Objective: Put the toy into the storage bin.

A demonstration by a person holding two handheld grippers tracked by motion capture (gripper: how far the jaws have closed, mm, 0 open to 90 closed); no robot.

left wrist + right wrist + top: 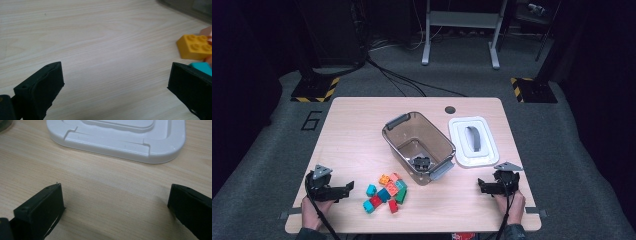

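One dark piece [421, 162] lies at the bottom of the clear brown bin [398, 140], near its front corner at the centre of the high view; it is too small to tell what it is. Below and left of the bin, a heap of toy building bricks [387, 192] sits on the table [357, 130]: orange, pink, teal, red, blue and green blocks bunched together, all outside the bin. Judging from this, the filling of the bin has barely begun and nearly the whole heap is left to move. The white lid [474, 142] with its grey handle lies flat on the table just right of the bin, so closing the bin, if that belongs to the work, is not yet done. At lower left the left claw [343, 191] points toward the heap, near it but apart; in the left gripper view its jaws stand wide and empty over bare wood, with an orange brick [194, 46] and a teal brick [203, 67] at the right edge. At lower right the right claw [484, 187] rests near the lid's front edge [120, 145], likewise spread and holding nothing.
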